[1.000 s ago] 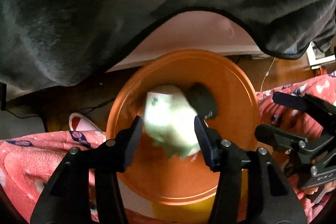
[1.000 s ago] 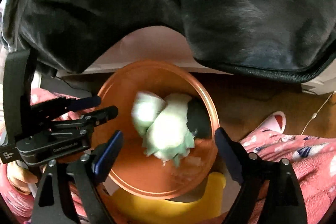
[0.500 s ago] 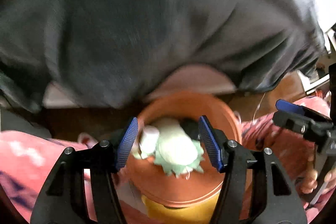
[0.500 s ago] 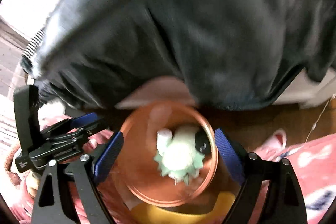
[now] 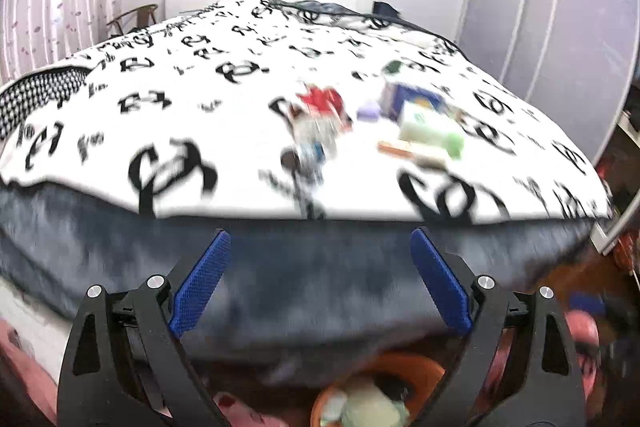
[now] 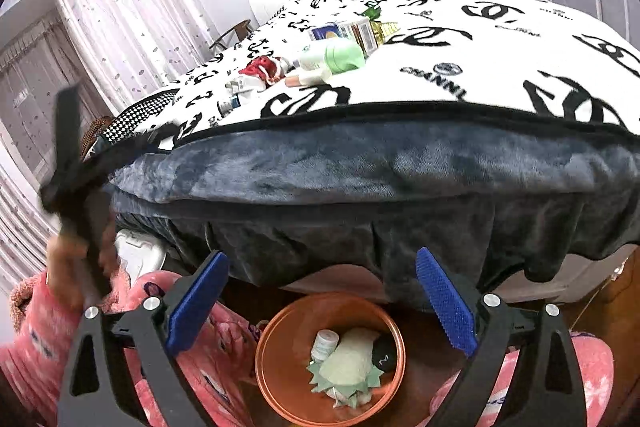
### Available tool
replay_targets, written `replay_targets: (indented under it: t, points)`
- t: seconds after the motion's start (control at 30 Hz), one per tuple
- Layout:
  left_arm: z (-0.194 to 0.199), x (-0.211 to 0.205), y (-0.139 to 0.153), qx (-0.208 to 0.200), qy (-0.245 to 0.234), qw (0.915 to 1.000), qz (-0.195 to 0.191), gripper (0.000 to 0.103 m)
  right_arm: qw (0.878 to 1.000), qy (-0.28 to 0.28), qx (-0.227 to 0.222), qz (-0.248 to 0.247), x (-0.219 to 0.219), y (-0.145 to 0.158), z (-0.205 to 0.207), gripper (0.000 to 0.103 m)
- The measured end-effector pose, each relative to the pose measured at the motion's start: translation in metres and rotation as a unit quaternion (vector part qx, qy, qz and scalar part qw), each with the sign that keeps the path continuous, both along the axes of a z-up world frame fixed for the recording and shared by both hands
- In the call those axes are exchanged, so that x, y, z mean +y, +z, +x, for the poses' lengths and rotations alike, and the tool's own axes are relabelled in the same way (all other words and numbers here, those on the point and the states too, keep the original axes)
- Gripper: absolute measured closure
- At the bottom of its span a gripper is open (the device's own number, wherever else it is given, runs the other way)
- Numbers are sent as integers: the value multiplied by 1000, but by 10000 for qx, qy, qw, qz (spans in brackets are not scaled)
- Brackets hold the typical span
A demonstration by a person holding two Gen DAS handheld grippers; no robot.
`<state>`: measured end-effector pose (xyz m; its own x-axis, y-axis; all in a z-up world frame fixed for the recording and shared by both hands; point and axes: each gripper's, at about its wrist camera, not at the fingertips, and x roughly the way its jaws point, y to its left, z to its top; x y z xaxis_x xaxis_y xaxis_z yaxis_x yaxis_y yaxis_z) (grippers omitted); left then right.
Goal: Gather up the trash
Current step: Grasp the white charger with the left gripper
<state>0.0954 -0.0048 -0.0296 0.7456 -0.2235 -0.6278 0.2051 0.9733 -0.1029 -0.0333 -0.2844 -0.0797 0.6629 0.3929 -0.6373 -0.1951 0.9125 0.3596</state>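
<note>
Floor at 6 o'clock holds round orange plastic bin with crumpled pale-green wrapper, parked below bed edge for short drops; left gripper and right gripper gape empty, facing remaining bottles and packets on monogram blanket at 12 o'clock.

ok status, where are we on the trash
Left gripper open, empty. Right gripper open, empty, above the bin. Green wrapper and small bottle in the bin. More trash waits on the bed; nothing in the way.
</note>
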Motion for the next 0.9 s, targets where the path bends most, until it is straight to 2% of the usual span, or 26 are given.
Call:
replay_targets:
  t: [0.07, 0.2, 0.47, 0.5, 0.53, 0.57, 0.67, 0.8, 0.9]
  points:
    - [23, -2, 5, -24, 71, 9999, 123, 14, 10000, -14, 17, -20, 2, 1, 1, 10]
    - [73, -6, 1, 302, 155, 9994, -4, 14, 9999, -44, 40, -89, 1, 0, 1, 10]
    - [125, -20, -15, 662, 415, 9968, 188, 15, 9998, -107, 78, -139, -1, -6, 3, 10]
    - [128, -20, -17, 711, 448, 9963, 185, 18, 9998, -108, 83, -142, -1, -6, 3, 10]
    - [132, -20, -19, 782, 447, 9958, 149, 26, 9998, -103, 87, -142, 0, -6, 3, 10]
    - [136, -20, -22, 891, 428, 9950, 109, 38, 9998, -95, 95, -146, 0, -7, 3, 10]
    - [145, -20, -32, 1147, 393, 9926, 12, 63, 9998, -96, 109, -149, 2, -8, 3, 10]
    - [139, -14, -26, 1110, 450, 9925, -256, 64, 9998, -104, 65, -162, 1, -6, 1, 10]
    - [126, -15, -14, 897, 416, 9951, -93, 64, 9998, -128, 32, -171, 1, -4, 0, 10]
